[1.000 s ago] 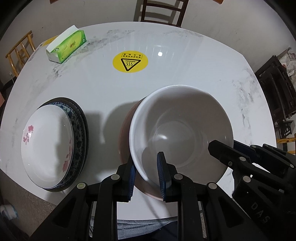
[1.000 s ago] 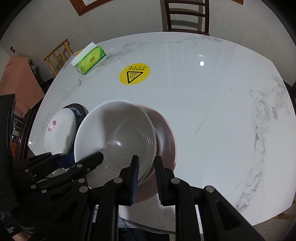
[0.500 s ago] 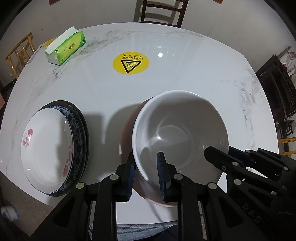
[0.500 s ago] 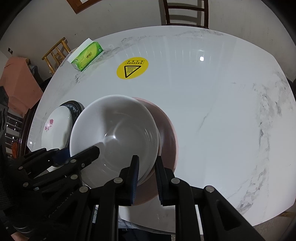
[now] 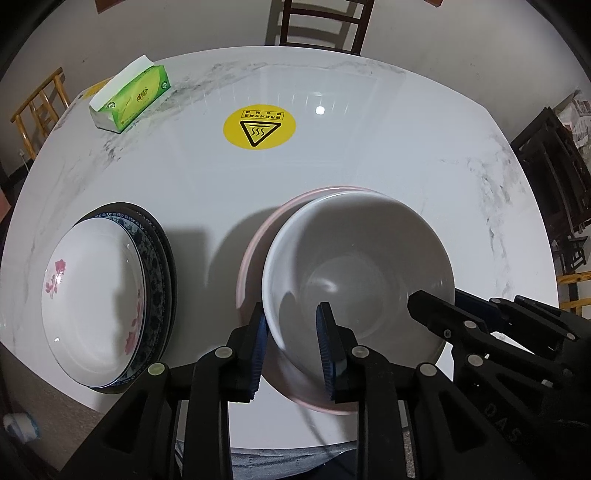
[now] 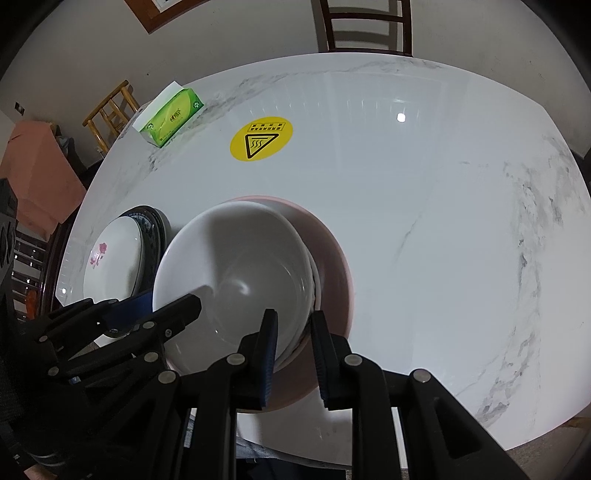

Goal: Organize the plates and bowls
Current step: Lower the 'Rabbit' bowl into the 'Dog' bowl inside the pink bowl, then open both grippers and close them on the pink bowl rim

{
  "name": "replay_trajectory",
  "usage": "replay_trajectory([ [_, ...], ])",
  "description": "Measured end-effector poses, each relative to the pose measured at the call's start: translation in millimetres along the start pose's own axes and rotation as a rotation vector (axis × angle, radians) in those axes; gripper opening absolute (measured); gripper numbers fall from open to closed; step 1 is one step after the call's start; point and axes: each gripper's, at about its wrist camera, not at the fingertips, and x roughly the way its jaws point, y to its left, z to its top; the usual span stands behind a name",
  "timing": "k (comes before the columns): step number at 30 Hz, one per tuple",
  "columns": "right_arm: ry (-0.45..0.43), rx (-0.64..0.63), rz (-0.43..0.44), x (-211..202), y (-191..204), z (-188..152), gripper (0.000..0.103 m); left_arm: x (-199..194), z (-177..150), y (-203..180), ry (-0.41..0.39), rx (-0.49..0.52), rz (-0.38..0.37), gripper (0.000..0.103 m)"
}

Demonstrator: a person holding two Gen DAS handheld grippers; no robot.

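While both jaws ease open, the left gripper (image 5: 291,332) and right gripper (image 6: 293,343) straddle the glossy white bowl's (image 5: 354,266) rim, nested in a pink bowl (image 6: 332,266) on marble table (image 6: 424,184).

Pale wall (image 5: 443,44) — dark wooden chair (image 5: 319,26) behind marble table (image 5: 369,147).

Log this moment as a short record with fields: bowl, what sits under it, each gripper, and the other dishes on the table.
bowl: white bowl, inside the pink bowl
left gripper: fingers either side of the white bowl's near rim, opening
right gripper: fingers either side of the rim at the bowl's other side, opening
other dishes: flowered plate stacked on blue-patterned plate, beside the bowls
table: white marble, with tissue box and yellow sticker towards the far side
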Motion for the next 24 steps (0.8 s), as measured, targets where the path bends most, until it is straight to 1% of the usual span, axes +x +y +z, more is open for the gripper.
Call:
replay_trajectory([
  [1, 0.0, 0.003, 0.001, -0.9, -0.1, -0.2, 0.02, -0.2, -0.3, -0.1, -0.004, 0.001, 0.0, 0.022],
  [2, -0.007, 0.005, 0.003, -3.6, 0.0, -0.9, 0.02, -0.9, -0.8, -1.1, -0.01, 0.005, 0.002, 0.025],
  [4, -0.027, 0.009, 0.005, -9.0, -0.3, -2.0, 0.02, -2.7, -2.3, -1.7, -0.023, 0.008, -0.002, 0.028],
  [10, -0.073, 0.021, 0.014, -22.6, 1.7, -6.8, 0.02, -12.3, -4.3, -1.5, -0.066, 0.006, -0.01, 0.032],
  [14, -0.109, 0.027, 0.012, -31.4, 2.9, -10.4, 0.021, -21.4, -7.5, 1.3, -0.105, -0.006, -0.002, 0.033],
  [18, -0.132, 0.06, 0.052, -38.3, 0.3, -16.4, 0.021, -31.6, -12.6, 7.7, -0.133, -0.035, -0.022, 0.035],
  [22, -0.158, 0.087, 0.045, -44.7, -1.5, -24.2, 0.021, -40.8, -20.6, 16.4, -0.151, -0.076, -0.049, 0.037],
  [24, -0.173, 0.108, 0.049, -48.8, -4.1, -29.4, 0.021, -44.8, -24.5, 20.8, -0.158, -0.096, -0.048, 0.037],
])
